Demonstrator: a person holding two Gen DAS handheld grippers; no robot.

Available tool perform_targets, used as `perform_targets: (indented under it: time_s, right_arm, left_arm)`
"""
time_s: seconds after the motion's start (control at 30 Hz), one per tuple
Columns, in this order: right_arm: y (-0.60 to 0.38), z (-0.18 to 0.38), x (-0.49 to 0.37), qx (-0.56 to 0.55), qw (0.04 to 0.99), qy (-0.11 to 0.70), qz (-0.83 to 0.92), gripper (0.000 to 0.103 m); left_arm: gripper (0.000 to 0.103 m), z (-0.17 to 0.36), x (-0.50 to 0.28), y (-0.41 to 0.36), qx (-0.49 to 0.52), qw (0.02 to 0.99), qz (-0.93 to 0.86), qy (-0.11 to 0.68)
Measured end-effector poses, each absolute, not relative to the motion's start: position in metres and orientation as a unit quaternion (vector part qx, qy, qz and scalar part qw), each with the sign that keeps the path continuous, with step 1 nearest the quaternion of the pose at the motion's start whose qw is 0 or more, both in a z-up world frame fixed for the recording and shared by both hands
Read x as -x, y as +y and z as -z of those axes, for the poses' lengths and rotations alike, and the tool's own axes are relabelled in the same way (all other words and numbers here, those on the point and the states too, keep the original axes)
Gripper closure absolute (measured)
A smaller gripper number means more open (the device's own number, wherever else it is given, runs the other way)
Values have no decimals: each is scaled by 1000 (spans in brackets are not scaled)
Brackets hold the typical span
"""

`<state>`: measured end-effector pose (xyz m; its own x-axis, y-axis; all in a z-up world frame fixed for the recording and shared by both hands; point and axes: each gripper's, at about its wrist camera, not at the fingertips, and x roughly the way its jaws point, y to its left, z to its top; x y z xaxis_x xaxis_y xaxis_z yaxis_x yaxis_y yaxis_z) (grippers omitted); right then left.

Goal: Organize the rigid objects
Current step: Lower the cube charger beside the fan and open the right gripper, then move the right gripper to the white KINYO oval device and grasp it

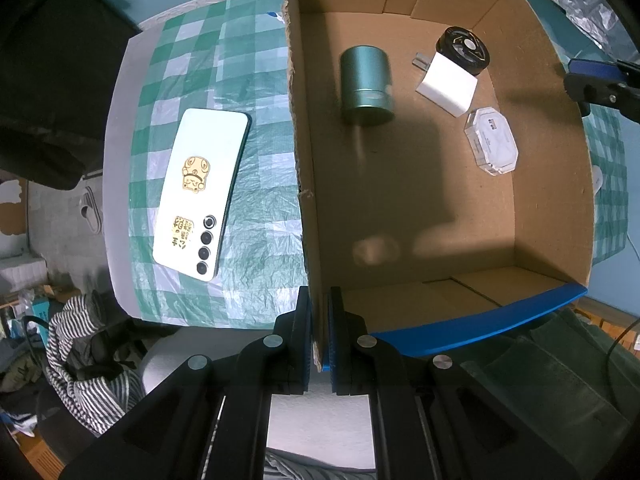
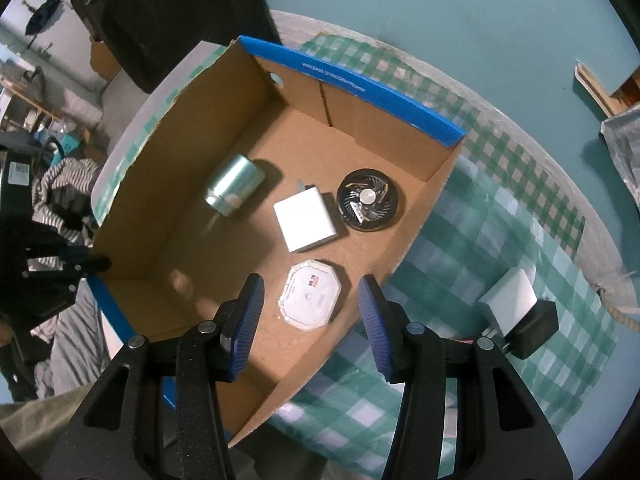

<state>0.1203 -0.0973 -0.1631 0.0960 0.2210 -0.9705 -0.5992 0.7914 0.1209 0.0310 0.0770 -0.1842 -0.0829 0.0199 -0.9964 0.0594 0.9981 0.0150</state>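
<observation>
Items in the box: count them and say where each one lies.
4, none seems hidden. Green cylinder on its side toward the left wall; white charger mid-floor; black fan beside it near the right wall; octagonal case nearest the right gripper.

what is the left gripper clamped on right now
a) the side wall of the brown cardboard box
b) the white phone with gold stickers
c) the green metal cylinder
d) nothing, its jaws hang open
a: in the left wrist view the left gripper has its blue-padded jaws closed on the side wall of the brown cardboard box; the green metal cylinder lies inside the box, and the white phone with gold stickers lies untouched on the checked tablecloth.
</observation>
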Motion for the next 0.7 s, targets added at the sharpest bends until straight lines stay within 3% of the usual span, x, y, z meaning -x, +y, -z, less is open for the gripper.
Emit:
perform_targets:
  time_s: [0.37, 0.7]
  right_arm:
    - [-114, 151, -116, 146, 732, 608, -270, 53]
    - [-146, 149, -117, 123, 744, 614, -235, 39]
  left_arm:
    - [98, 184, -32, 77, -27, 676, 15, 736]
    - [98, 181, -33, 78, -26, 679, 16, 734]
